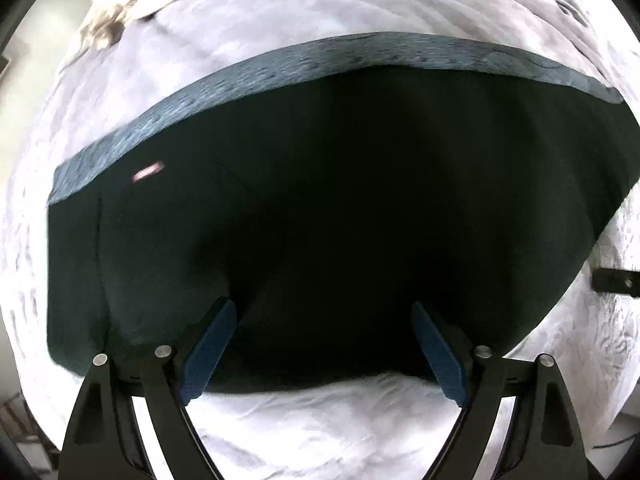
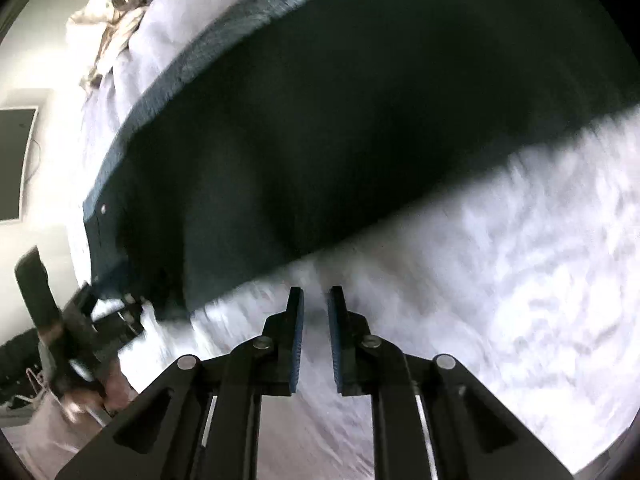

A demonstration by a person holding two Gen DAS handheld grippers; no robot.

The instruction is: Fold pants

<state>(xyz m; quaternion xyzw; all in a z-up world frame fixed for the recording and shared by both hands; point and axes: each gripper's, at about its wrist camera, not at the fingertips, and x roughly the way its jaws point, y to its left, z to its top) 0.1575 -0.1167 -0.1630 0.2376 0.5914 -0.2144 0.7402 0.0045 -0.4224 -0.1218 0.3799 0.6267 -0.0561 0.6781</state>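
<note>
Dark pants (image 1: 320, 208) lie flat on a white bedsheet (image 1: 320, 420), with a grey-blue waistband (image 1: 280, 68) along their far edge. My left gripper (image 1: 324, 312) is open, its blue pads spread wide over the near edge of the pants, with nothing between them. In the right wrist view the pants (image 2: 340, 120) run diagonally across the top. My right gripper (image 2: 316, 300) has its pads close together with a narrow gap and nothing in it, over the sheet (image 2: 500, 280) just below the pants' edge. My left gripper (image 2: 100, 312) shows at the pants' left corner.
A crumpled brown and white blanket (image 1: 132, 12) lies at the far end of the bed; it also shows in the right wrist view (image 2: 116, 12). A dark screen (image 2: 16, 164) hangs on the wall to the left.
</note>
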